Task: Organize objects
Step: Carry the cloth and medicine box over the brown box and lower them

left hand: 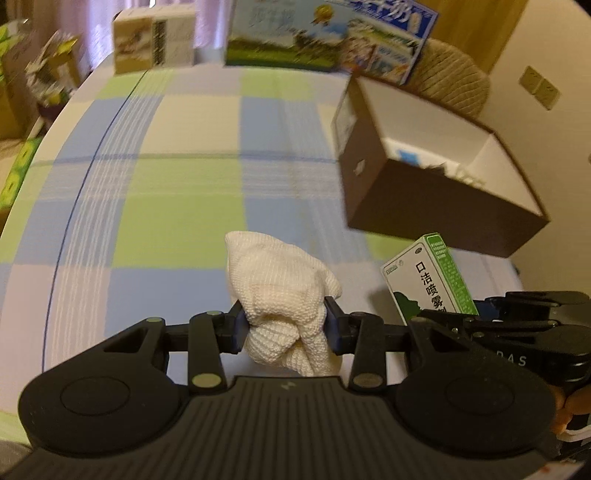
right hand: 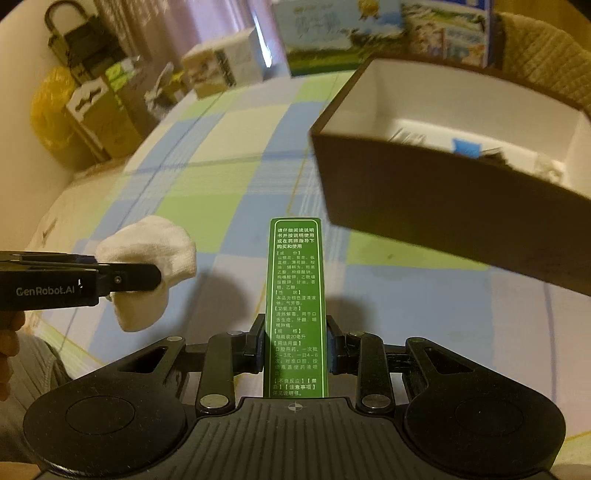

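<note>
Clamped between the blue pads of the left claw [left hand: 284,328] is a bunched white knitted cloth [left hand: 280,299], most of it bulging ahead of the fingers. Just to the right of that claw, the right claw [right hand: 295,347] is closed on the narrow green side of a green-and-white medicine carton [right hand: 295,295] printed with Chinese text, which stands upright out of the fingers.

Both claws hang above a surface spread with a checked cover [left hand: 177,177] in pale blue, light green and white squares; whether it is a bed or a table cannot be told. Ahead of the right claw and to its right sits an open brown cardboard box [right hand: 424,206] with a white interior, holding a few small items too blurred to name. Farther ahead, at the far edge of the cover, stand a blue-and-green illustrated milk carton box [left hand: 325,37] and, left of it, a smaller cream-coloured box [left hand: 155,40].

Beyond the cover's left edge, cardboard boxes [right hand: 107,114] and a yellow bag [right hand: 51,110] stand on the floor. Pale curtains [left hand: 96,26] hang at the back, and a beige wall with a switch plate [left hand: 539,86] lies off to the right.
</note>
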Motion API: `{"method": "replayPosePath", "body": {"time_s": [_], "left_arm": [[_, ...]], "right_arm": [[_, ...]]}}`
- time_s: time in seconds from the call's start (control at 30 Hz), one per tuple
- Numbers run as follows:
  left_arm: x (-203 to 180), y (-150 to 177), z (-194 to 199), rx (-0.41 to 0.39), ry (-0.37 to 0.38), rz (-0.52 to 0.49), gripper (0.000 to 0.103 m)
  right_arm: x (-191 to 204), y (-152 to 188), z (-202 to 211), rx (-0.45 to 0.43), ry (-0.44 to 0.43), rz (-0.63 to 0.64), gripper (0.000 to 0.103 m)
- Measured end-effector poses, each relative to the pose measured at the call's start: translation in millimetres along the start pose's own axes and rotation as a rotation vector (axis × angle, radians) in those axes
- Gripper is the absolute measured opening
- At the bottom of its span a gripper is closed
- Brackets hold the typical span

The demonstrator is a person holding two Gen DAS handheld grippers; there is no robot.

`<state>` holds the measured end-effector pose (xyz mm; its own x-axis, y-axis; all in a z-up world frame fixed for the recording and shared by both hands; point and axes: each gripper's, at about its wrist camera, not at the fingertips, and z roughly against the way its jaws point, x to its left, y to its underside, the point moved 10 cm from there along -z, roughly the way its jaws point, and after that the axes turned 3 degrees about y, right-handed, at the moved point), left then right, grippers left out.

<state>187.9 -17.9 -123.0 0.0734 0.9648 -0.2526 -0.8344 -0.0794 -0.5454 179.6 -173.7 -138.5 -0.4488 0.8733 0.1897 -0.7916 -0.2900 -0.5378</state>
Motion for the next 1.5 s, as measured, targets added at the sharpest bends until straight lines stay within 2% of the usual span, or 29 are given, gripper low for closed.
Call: {"method": "replayPosePath", "body": {"time_s": [0.37,0.77,1.03,1.27,1.5], "left_arm": [[-70.1,-40.0,-0.6,-0.051,0.084,-0.113,0.035],[-137.8,-116.7,-33.7,-0.118,0.126,-0.236,0.036],[-169.4,-152.1,-80.3,-0.097,0.110,-0.298,0.036],[-183.5,-171.4,-121.6,-0.057,0.067,-0.342,0.036],[-187.7,-179.0,-158.8,0.001,0.042,-0.340,0.036]], "right_arm": [[-49.4,-30.7,64.0,-0.151,0.038,-0.091,0.027],[-151.1,-88.2,102.8,-0.276,0.123,-0.232,0.027],[-192.6,-127.4,93.2,-0.298,0.167,-0.252,0.027],[-213.9,-143.7,55.7,-0.235,0.185,-0.263,0.027],[-233.5,-146.4,17.0,-0.163,0.250,-0.247,0.027]]}}
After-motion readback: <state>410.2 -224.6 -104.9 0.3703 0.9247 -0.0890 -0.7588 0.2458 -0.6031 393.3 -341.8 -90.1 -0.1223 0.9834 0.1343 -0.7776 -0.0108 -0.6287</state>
